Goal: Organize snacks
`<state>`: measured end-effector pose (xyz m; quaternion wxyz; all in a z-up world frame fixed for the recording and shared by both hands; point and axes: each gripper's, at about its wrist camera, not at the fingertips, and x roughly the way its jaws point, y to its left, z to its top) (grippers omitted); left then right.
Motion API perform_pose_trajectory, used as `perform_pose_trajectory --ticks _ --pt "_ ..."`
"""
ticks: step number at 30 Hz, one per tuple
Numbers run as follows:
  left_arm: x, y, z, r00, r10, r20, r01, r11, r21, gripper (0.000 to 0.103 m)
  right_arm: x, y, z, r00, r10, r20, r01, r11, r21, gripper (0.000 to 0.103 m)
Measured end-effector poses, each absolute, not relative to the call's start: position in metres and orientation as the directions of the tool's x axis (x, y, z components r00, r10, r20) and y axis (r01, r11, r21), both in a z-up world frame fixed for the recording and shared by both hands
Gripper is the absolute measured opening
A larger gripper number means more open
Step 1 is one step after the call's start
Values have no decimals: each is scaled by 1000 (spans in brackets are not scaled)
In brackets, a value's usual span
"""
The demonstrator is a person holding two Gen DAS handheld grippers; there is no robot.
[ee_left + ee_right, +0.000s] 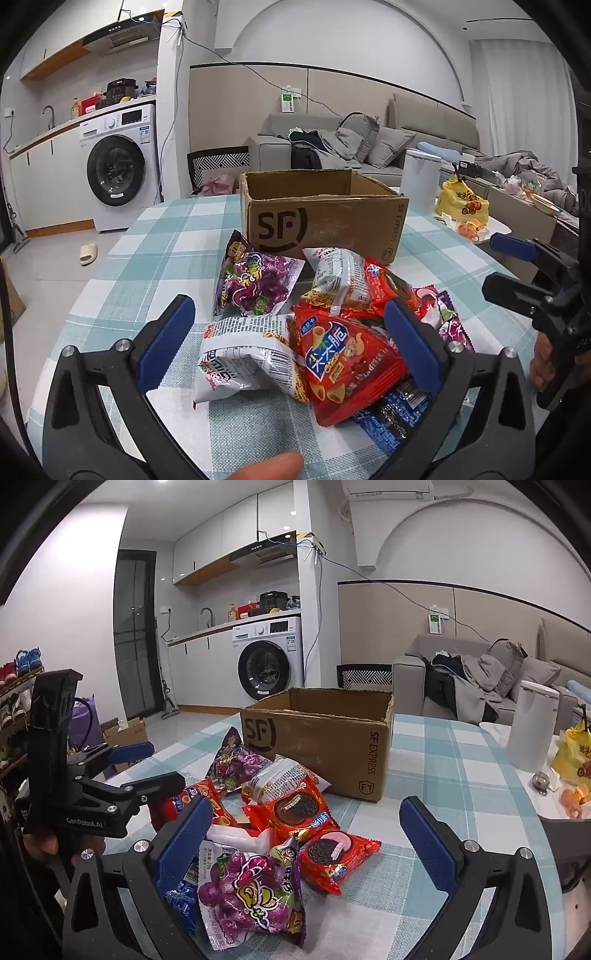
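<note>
Red, purple and white snack packets (273,834) lie heaped on my checked counter (461,775), just before the open cardboard box (317,738); left gripper (288,343) and right gripper (306,842) fingers both spread apart above them.

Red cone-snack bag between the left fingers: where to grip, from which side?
Judgement: pinch the puffed middle of the red cone-snack bag, coming from above and the near side. It lies tilted atop the pile, overlapping the white noodle pack, and the open left gripper already straddles it. Avoid the flat crimped edges, which would likely slip.
</note>
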<state>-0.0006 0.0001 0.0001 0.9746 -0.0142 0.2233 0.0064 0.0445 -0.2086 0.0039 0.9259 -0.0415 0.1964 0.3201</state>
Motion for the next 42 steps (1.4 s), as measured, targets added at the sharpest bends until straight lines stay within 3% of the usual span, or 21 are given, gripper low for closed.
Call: perform_pose_trajectory --ticks 42 --pt "-1 4 -1 892 -5 -453 -18 999 -47 102 43 -202 1 705 582 -406 -622 782 40 103"
